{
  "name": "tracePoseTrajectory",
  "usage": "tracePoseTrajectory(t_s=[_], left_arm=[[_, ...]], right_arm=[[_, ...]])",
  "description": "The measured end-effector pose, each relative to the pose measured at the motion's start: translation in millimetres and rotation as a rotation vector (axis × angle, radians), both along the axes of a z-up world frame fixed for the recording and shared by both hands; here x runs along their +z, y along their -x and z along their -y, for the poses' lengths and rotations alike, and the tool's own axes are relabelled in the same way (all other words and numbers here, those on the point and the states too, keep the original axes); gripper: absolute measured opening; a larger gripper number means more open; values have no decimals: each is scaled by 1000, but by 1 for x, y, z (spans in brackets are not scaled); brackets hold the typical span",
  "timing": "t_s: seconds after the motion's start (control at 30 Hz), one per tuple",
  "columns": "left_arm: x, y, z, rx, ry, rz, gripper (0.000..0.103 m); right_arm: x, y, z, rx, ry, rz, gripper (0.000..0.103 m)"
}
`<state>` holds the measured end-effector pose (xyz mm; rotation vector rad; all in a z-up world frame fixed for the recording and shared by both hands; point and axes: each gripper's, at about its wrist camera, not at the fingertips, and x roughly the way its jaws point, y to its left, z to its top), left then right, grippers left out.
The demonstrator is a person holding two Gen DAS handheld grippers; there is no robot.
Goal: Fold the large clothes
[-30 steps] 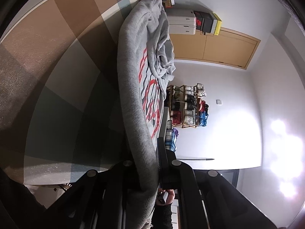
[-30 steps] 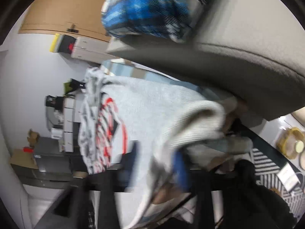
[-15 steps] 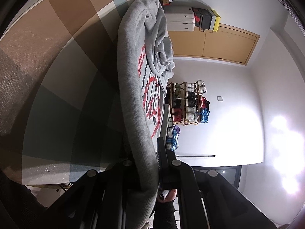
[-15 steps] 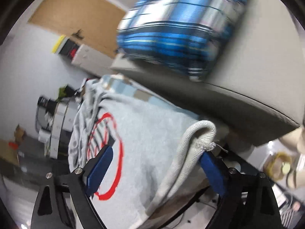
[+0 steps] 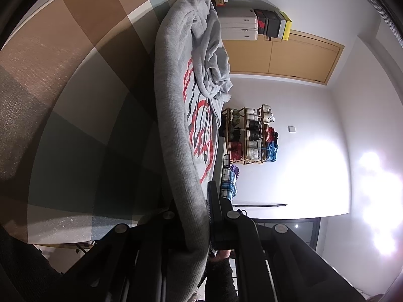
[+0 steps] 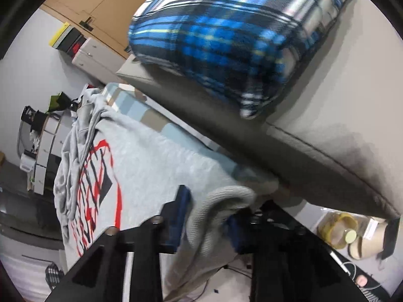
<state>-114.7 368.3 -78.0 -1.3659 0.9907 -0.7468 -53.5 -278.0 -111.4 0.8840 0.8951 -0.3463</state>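
Sweatshirt (image 5: pixel 173 125) hem pinched in left gripper (image 5: pixel 194 216), bunched between right gripper (image 6: pixel 209 214) fingers

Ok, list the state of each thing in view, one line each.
grey sweatshirt: spread on the checked cover, hem lifted, sleeve bunched on top.
left gripper: shut on the hem.
right gripper: fingers either side of the ribbed hem, closure unclear.
plaid cushion: resting on the sofa.
wooden doors: closed.
shoe rack: full.
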Motion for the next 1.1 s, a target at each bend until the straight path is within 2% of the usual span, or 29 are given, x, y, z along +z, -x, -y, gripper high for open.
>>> tracePoseTrajectory(t_s=[0.07, 0.17, 0.3, 0.43, 0.47, 0.53, 0.57, 0.6, 0.73, 0.83, 0.87, 0.9, 0.97, 1.03, 1.1], left_arm=[[0, 1, 0, 2, -9, -4, 3], [1, 3, 0, 8, -32, -6, 3], [2, 6, 2, 17, -82, -21, 3], [2, 8, 4, 25, -149, -51, 3], [1, 9, 6, 19, -157, -61, 6], [-1, 11, 8, 8, -174, -80, 26], [-1, 12, 7, 15, -187, -93, 43], [-2, 13, 6, 25, -201, -107, 52], [-7, 12, 12, 11, -247, -161, 54], [-6, 8, 19, -13, -300, -185, 54], [-5, 7, 20, -11, -311, -196, 42], [-7, 7, 19, 5, -331, -226, 20], [-8, 7, 17, 7, -355, -245, 5], [-1, 10, 18, 16, -386, -217, 3], [4, 13, 20, 15, -384, -189, 2]], right_arm=[[-1, 6, 4, -20, -25, 15, 18], [10, 12, 2, -35, 3, 73, 12], [32, 9, -16, 33, 92, 155, 10], [37, 3, -22, 86, 90, 189, 9], [38, 2, -23, 87, 82, 194, 9], [35, 2, -20, 91, 51, 201, 9], [33, 3, -20, 88, 39, 202, 9], [31, 4, -18, 89, 18, 211, 9], [29, 1, -17, 102, -16, 230, 10], [27, -5, -18, 146, -59, 242, 10], [26, -7, -19, 163, -78, 253, 10], [27, -9, -20, 173, -91, 265, 10], [31, -12, -20, 186, -94, 288, 10], [39, -13, -18, 201, -82, 322, 9], [46, -11, -14, 214, -86, 348, 9]])
